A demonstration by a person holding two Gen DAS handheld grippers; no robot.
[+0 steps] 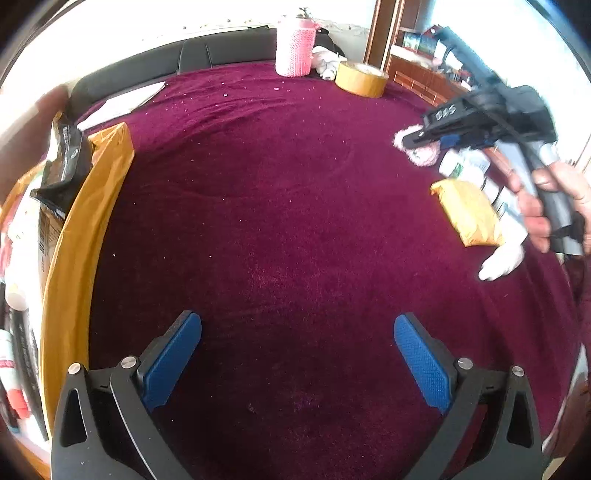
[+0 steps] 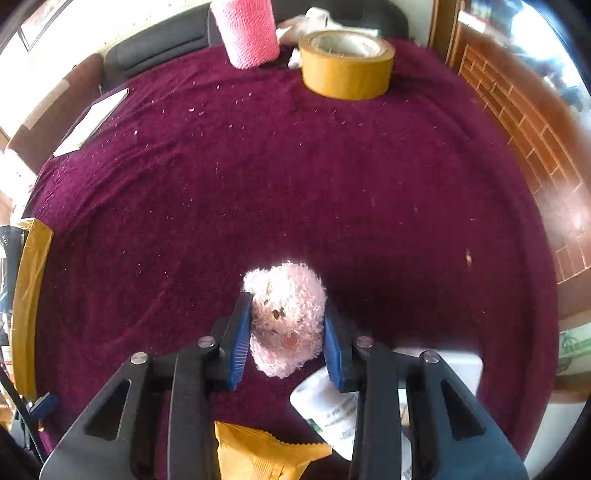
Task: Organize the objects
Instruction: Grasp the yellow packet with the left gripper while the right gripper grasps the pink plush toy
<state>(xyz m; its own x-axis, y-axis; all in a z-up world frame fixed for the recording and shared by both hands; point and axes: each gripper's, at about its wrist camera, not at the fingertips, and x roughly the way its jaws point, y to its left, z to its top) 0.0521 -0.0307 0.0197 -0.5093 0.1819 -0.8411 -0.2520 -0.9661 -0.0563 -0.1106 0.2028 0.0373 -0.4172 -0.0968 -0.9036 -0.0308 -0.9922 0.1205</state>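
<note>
A fluffy pink plush toy [image 2: 286,314] lies on the dark purple cloth [image 2: 258,184], and my right gripper [image 2: 286,334] is shut on it, blue pads pressing into its sides. From the left wrist view that gripper [image 1: 410,142] hangs at the right with the plush toy [image 1: 424,158] under its tips and a person's hand [image 1: 546,206] on its handle. My left gripper [image 1: 297,325] stands wide open over bare cloth [image 1: 277,203], nothing between its fingers.
Beside the plush lie a yellow snack packet [image 2: 258,454] and a white bottle [image 2: 325,402]. A yellow tape roll [image 2: 347,66] and a pink knitted cylinder [image 2: 251,29] stand at the far edge. A box with a yellow-taped rim [image 1: 85,229], holding several items, stands at the left.
</note>
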